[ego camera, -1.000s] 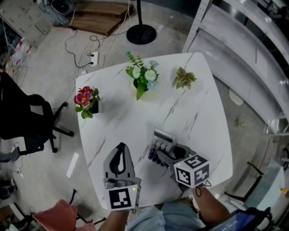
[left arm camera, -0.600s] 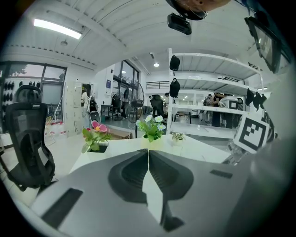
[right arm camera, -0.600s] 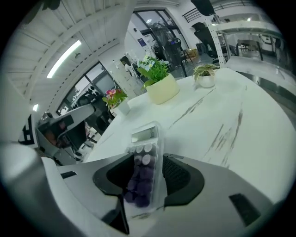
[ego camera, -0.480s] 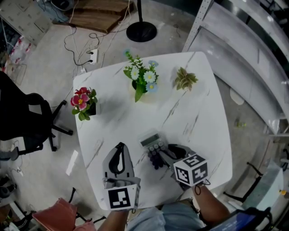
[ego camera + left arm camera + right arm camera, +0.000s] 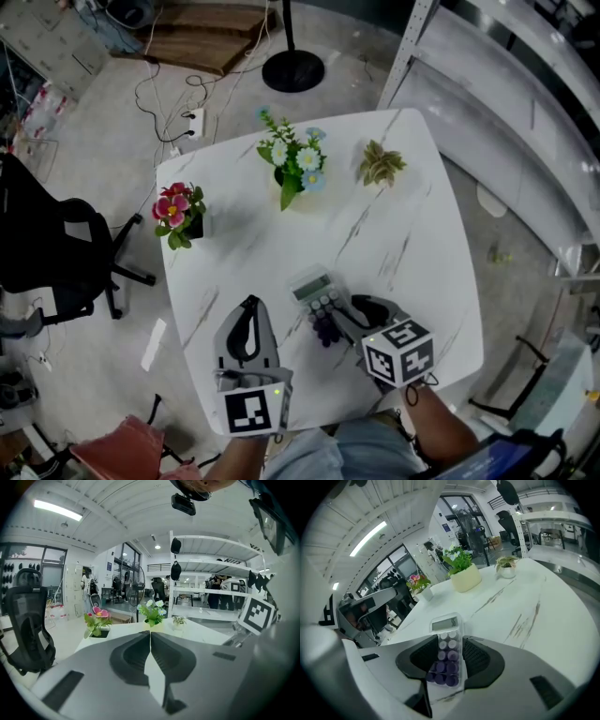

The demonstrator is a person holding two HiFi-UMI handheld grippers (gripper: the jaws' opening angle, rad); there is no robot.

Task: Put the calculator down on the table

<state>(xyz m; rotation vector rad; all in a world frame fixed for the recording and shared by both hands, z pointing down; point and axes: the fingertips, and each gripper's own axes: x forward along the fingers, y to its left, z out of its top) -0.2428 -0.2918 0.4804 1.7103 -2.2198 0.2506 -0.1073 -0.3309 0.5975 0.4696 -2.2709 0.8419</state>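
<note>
A small calculator (image 5: 317,302) with a grey screen and purple keys sits between the jaws of my right gripper (image 5: 334,322), near the front of the white marble table (image 5: 403,234). In the right gripper view the calculator (image 5: 448,652) lies lengthwise between the black pads, screen end pointing away, and my right gripper (image 5: 450,640) is shut on its long sides. It hangs low over the tabletop; I cannot tell whether it touches. My left gripper (image 5: 250,305) rests to the left of it, shut and empty, and in its own view the left gripper (image 5: 150,634) shows its jaws meeting.
A pink flower pot (image 5: 178,212) stands at the table's left edge. A vase of white and blue flowers (image 5: 296,161) and a small succulent (image 5: 382,164) are at the far side. A black office chair (image 5: 47,253) and cables lie on the floor to the left.
The calculator has swung in the right gripper: its screen end moved left and tipped lower toward the table. The left gripper has stayed still.
</note>
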